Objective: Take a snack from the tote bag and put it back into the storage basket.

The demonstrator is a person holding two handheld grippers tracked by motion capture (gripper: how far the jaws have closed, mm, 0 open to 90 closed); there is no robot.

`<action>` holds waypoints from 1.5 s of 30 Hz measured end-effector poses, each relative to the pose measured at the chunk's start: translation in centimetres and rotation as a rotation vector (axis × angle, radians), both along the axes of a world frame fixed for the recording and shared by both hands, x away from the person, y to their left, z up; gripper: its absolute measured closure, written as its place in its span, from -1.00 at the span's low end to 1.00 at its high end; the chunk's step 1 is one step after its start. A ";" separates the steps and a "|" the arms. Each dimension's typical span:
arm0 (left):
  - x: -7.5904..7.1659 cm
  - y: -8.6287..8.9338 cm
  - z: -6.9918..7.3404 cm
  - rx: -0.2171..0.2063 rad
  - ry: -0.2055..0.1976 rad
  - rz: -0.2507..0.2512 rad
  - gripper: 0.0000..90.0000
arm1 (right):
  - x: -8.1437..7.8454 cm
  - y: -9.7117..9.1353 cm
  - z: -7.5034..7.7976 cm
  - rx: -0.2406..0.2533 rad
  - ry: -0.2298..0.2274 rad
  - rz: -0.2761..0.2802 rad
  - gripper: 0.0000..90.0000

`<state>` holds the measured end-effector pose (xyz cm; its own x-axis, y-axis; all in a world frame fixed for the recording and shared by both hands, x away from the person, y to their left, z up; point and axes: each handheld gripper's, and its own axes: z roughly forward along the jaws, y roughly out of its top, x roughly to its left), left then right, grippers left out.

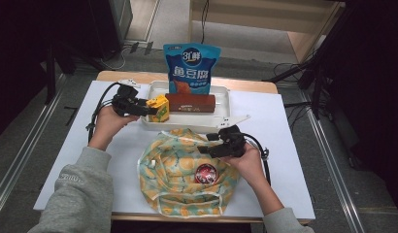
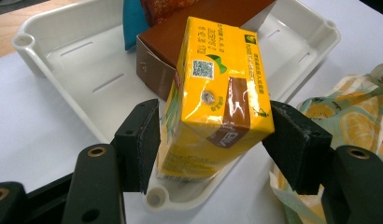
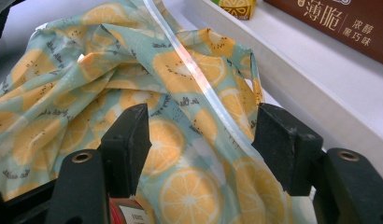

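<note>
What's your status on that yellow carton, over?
Left claw open, pads beside yellow carton at tray corner. Right claw open over fabric bag. Brown box behind carton.

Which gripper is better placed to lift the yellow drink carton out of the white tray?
Left: the left gripper already straddles the yellow drink carton in the white tray. The right gripper is over the lemon-print bag.

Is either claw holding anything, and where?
Apparently nothing. The left claw brackets the yellow drink carton in the white plastic tray without clearly pressing its sides; the right claw stands open over the orange-print fabric bag.
</note>
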<state>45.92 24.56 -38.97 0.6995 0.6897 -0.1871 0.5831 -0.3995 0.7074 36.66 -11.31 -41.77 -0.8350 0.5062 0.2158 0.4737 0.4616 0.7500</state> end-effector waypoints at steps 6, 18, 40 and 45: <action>-0.5 0.4 0.0 -0.007 0.002 0.007 -0.15 | 0.1 0.0 0.1 0.002 -0.001 -0.001 -0.18; -2.0 0.8 0.4 -0.005 0.019 0.024 -0.03 | 0.4 0.4 0.2 0.004 -0.009 0.013 -0.18; -3.2 -1.2 -0.2 -0.011 0.040 -0.046 1.00 | 0.7 1.1 0.5 0.008 -0.016 0.029 -0.18; -3.1 -1.7 -0.3 -0.016 0.036 -0.037 1.00 | 0.6 1.1 0.4 0.002 -0.017 0.033 -0.18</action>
<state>42.86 22.84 -39.26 0.7174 0.6599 -0.2232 0.5929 -0.4101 0.6930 37.30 -10.17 -41.36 -0.8550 0.4775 0.2023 0.4450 0.4751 0.7592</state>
